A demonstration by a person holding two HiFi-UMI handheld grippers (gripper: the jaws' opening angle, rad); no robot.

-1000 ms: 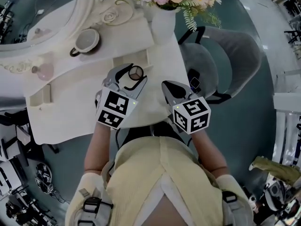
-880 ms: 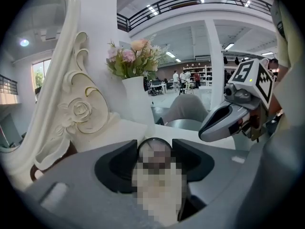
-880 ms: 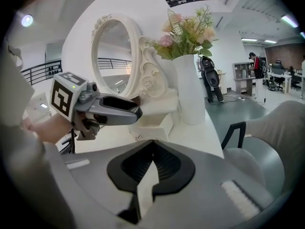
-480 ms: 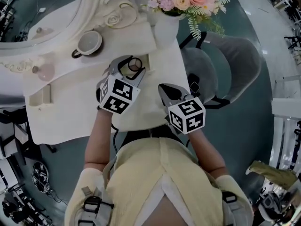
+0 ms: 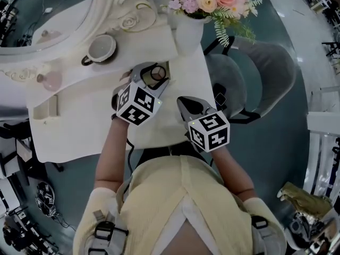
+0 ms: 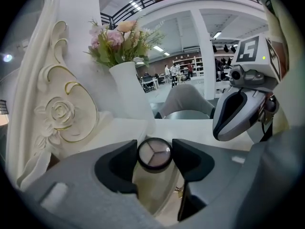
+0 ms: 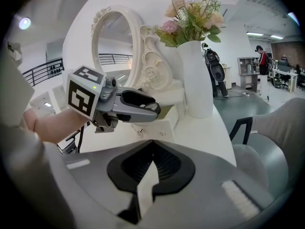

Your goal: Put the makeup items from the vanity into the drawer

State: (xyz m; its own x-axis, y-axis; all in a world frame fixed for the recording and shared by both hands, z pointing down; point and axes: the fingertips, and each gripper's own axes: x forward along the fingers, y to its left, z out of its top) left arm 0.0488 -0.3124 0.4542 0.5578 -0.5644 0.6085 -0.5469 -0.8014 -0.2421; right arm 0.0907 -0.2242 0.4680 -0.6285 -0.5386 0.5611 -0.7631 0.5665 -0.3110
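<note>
Left gripper (image 5: 153, 75) pinches a round eyeshadow compact (image 6: 154, 154) just above the small open drawer (image 6: 159, 197) on the far part of the white table (image 5: 79, 126). Right gripper (image 7: 151, 149), pressed together and empty, hovers to the near right.

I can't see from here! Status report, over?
Left gripper shut on eyeshadow compact, above open drawer. Right gripper shut, empty. Nothing seen blocking drawer.

Yellow top (image 5: 175, 195); grey left claw (image 5: 154, 71), right claw (image 5: 184, 103); black-white marker cubes (image 5: 139, 104)
</note>
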